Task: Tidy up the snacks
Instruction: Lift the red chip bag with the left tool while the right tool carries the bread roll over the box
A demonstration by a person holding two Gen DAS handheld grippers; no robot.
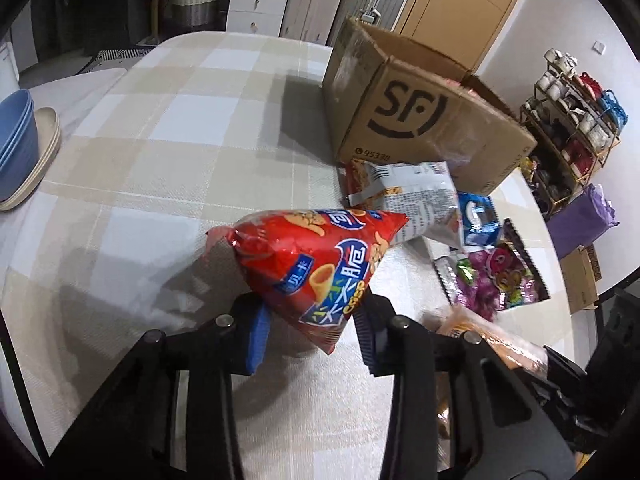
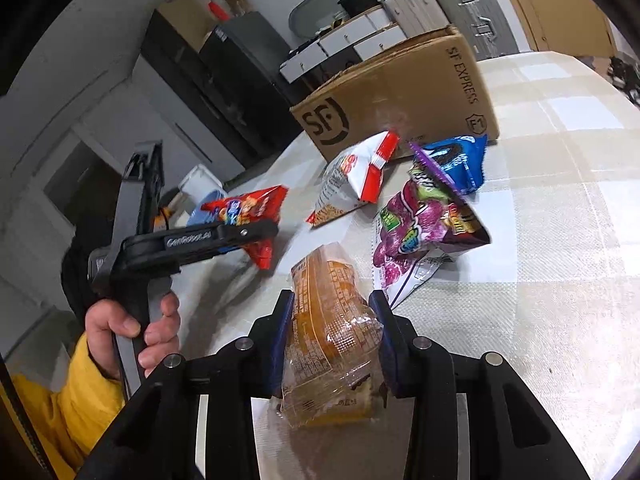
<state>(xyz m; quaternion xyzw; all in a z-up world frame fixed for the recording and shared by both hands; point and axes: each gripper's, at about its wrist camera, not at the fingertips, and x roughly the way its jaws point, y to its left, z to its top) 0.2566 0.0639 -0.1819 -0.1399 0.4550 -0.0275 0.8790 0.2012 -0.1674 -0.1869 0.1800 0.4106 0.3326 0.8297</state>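
Note:
My left gripper (image 1: 310, 322) is shut on a red crisp bag (image 1: 316, 260) and holds it above the checked tablecloth (image 1: 160, 128). The same bag (image 2: 248, 216) shows in the right wrist view, clamped in the left gripper (image 2: 260, 234). My right gripper (image 2: 332, 340) is shut on an orange clear-wrapped cake pack (image 2: 328, 336), also seen at the right edge of the left view (image 1: 480, 332). An open SF cardboard box (image 1: 416, 108) (image 2: 396, 92) stands behind. Before it lie a white-and-red bag (image 1: 416, 196) (image 2: 352, 172), a blue cookie bag (image 1: 480, 216) (image 2: 456, 160) and a purple candy bag (image 1: 496, 276) (image 2: 424, 224).
Blue bowls (image 1: 16, 136) stacked on beige plates (image 1: 44, 152) sit at the table's left edge. A shelf of cups (image 1: 572, 120) and a purple bag (image 1: 584, 220) stand beyond the right table edge. Suitcases (image 2: 460, 4) and drawers (image 1: 256, 0) line the far wall.

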